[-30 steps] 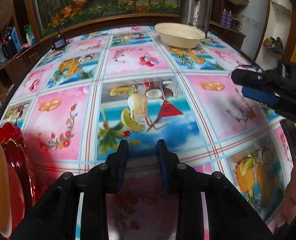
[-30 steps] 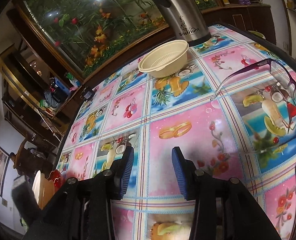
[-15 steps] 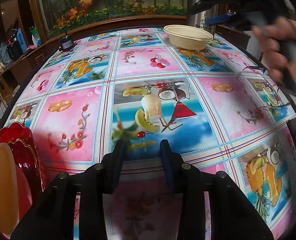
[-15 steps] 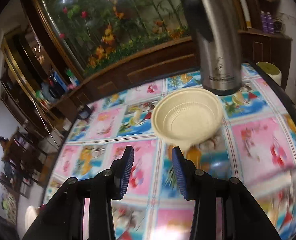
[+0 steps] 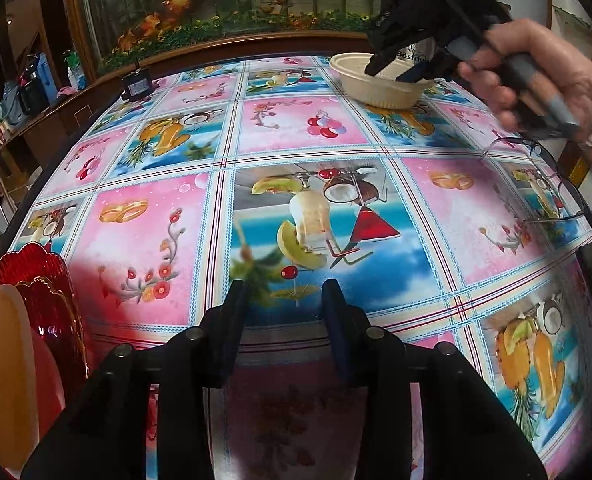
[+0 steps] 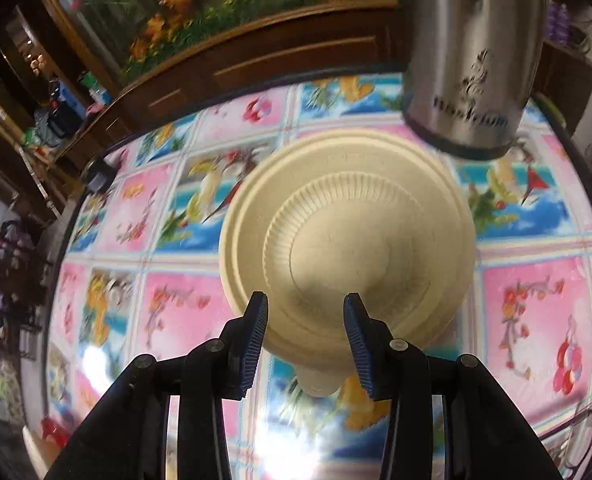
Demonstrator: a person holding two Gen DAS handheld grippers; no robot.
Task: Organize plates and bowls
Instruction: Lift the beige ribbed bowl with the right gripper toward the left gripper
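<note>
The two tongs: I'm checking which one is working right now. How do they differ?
The right tongs hang open over the cream bowl, at the table's far side; the left tongs hover low over bare tablecloth at the near edge, with nothing between them. Both are open and empty.

The left wrist view looks low across the table (image 5: 224,160) from its near edge. The right wrist view looks steeply down, close above the bowl (image 6: 348,248), which both share (image 5: 380,88).
</note>
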